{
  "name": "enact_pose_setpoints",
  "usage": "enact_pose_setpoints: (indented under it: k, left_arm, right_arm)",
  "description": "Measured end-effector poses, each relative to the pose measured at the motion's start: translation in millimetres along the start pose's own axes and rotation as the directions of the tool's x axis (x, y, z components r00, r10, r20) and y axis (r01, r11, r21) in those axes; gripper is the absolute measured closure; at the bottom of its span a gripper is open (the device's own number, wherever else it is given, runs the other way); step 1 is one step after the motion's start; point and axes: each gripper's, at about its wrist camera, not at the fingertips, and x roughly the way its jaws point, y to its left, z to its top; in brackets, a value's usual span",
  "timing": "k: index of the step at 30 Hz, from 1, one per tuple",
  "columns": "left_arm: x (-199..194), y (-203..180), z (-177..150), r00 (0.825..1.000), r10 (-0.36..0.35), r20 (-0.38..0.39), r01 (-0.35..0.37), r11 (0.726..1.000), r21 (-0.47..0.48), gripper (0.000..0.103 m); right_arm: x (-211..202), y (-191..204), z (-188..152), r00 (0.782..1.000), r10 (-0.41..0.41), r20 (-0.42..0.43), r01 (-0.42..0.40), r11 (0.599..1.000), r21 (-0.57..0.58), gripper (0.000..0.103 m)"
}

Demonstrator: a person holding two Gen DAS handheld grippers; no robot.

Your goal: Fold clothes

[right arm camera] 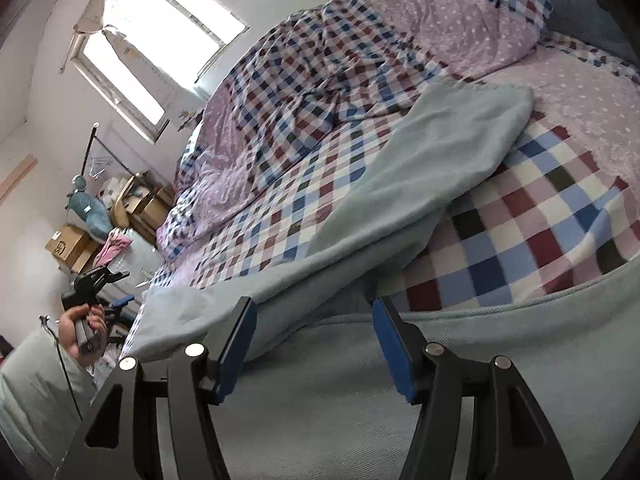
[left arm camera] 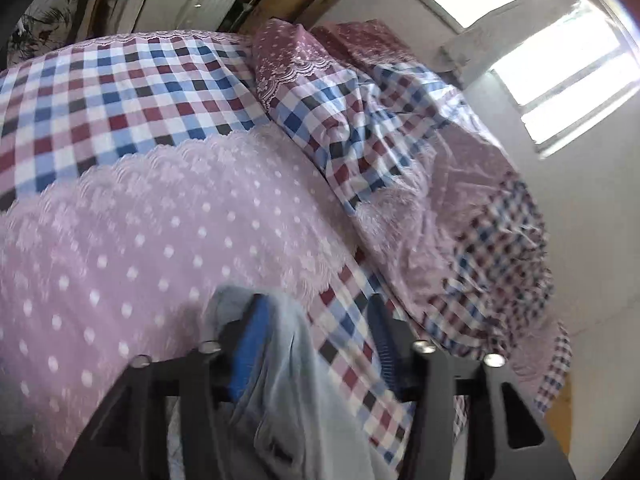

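The left tongs (left arm camera: pixel 316 320) are spread wide. A fold of the pale blue cloth (left arm camera: pixel 280 360) hangs over the left finger (left arm camera: pixel 250 344) and drops down between the two fingers. The fingers are not squeezing it. The picture is a bit blurry here.

The right tongs (right arm camera: pixel 314 334) are spread wide too. They sit low over the cloth (right arm camera: pixel 400 184), which fills the space under and between the blue pads (right arm camera: pixel 390 346). The pads are not pinching it. I cannot tell if they touch it.

The cloth lies flat on the bed (right arm camera: pixel 560 216). One long part runs up and away from the right tongs toward the pillow (right arm camera: pixel 460 20). The bed sheet has red, blue and white squares, with a pink dotted part beside them.

A bunched-up blanket (right arm camera: pixel 304 76) with the same squares lies on the far side of the bed, near the window (right arm camera: pixel 160 36).

In the right view, a hand (right arm camera: pixel 80 332) holds the left tongs at the bed's edge. Brown boxes (right arm camera: pixel 72 248) sit on the floor behind it.
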Motion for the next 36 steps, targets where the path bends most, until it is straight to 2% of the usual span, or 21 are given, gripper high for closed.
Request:
enact_pose_setpoints:
  k: [4, 6, 8, 9, 10, 12, 16, 18, 20, 22, 26, 28, 30, 32, 33, 34, 35, 36]
  left_arm:
    - [-36.6, -1.6, -51.3, 0.995, -0.094, 0.014, 0.092, 0.989, 0.114, 0.036]
    - [-60.1, -7.8, -84.9, 0.986, -0.16, 0.038, 0.151, 0.974, 0.168, 0.034]
    - [-79.6, -12.0, -118.9, 0.972, -0.217, 0.09, 0.191, 0.954, 0.231, 0.026]
    - [-82.6, -14.4, -131.5, 0.97, -0.219, 0.107, 0.184, 0.947, 0.264, 0.016]
    - [-78.9, -17.3, -139.5, 0.975, -0.193, 0.108, 0.154, 0.943, 0.296, 0.016]
    - [-71.4, -23.1, -155.5, 0.983, -0.141, 0.115, 0.092, 0.929, 0.358, 0.016]
    - [-56.5, -32.6, -184.5, 0.989, -0.039, 0.14, -0.031, 0.887, 0.462, 0.016]
    - [-48.9, -28.6, -187.1, 0.987, 0.002, 0.158, -0.074, 0.89, 0.45, 0.016]
    - [-39.4, -21.5, -183.6, 0.992, 0.003, 0.13, -0.056, 0.914, 0.402, 0.016]
    - [-30.9, -18.0, -179.7, 0.995, 0.003, 0.096, -0.039, 0.927, 0.373, 0.016]
    - [-25.8, -15.3, -173.8, 0.998, 0.007, 0.058, -0.026, 0.942, 0.336, 0.016]
    - [-25.0, -15.2, -171.9, 0.999, 0.001, 0.036, -0.012, 0.947, 0.322, 0.016]
    - [-28.2, -14.7, -169.8, 0.999, -0.02, 0.03, 0.009, 0.95, 0.312, 0.016]
    - [-30.7, -14.4, -167.1, 0.999, -0.029, 0.031, 0.019, 0.952, 0.307, 0.016]
    - [-29.5, -14.2, -164.7, 0.999, -0.016, 0.028, 0.006, 0.952, 0.306, 0.016]
    - [-27.7, -13.5, -162.3, 1.0, -0.005, 0.02, -0.002, 0.954, 0.301, 0.016]
    - [-25.9, -12.0, -159.9, 1.0, 0.001, 0.008, -0.003, 0.956, 0.294, 0.016]
    - [-24.6, -9.2, -157.2, 1.0, 0.005, -0.001, -0.005, 0.96, 0.282, 0.016]
  right_arm:
    - [0.7, 14.5, -4.5, 0.999, 0.034, -0.02, -0.035, 0.998, -0.057, 0.039]
    - [-0.2, 26.3, -7.2, 0.997, 0.065, -0.033, -0.068, 0.992, -0.102, 0.039]
    - [-4.1, 46.0, -11.7, 0.994, 0.096, -0.045, -0.103, 0.975, -0.196, 0.039]
    - [-7.2, 57.1, -15.2, 0.993, 0.105, -0.047, -0.114, 0.96, -0.256, 0.039]
    - [-10.5, 70.3, -20.6, 0.992, 0.115, -0.053, -0.126, 0.936, -0.33, 0.039]
    - [-13.4, 95.0, -37.2, 0.992, 0.104, -0.071, -0.125, 0.872, -0.473, 0.039]
    - [-9.6, 131.1, -64.5, 0.997, 0.014, -0.07, -0.057, 0.738, -0.672, 0.04]
    - [-8.2, 146.0, -72.0, 0.998, -0.034, -0.053, -0.018, 0.66, -0.751, 0.041]
    - [-4.6, 163.8, -76.4, 0.995, -0.086, -0.042, 0.012, 0.552, -0.834, 0.044]
    - [3.7, 180.0, -78.3, 0.99, -0.128, -0.066, 0.0, 0.456, -0.89, 0.055]
    - [22.3, 212.4, -86.2, 0.971, -0.217, -0.102, -0.046, 0.25, -0.967, 0.059]
    - [34.9, 224.2, -93.0, 0.959, -0.261, -0.108, -0.067, 0.16, -0.985, 0.061]
    - [47.7, 232.5, -98.3, 0.949, -0.292, -0.12, -0.096, 0.097, -0.991, 0.062]
    - [62.3, 237.4, -105.7, 0.935, -0.331, -0.129, -0.125, 0.033, -0.992, 0.073]
    - [70.8, 238.3, -109.3, 0.925, -0.361, -0.119, -0.129, -0.004, -0.992, 0.089]
    - [78.0, 238.0, -112.3, 0.914, -0.391, -0.107, -0.13, -0.032, -0.991, 0.101]
    - [82.8, 238.4, -113.3, 0.907, -0.407, -0.104, -0.135, -0.048, -0.99, 0.101]
    - [83.4, 240.2, -110.2, 0.909, -0.403, -0.104, -0.131, -0.042, -0.99, 0.101]
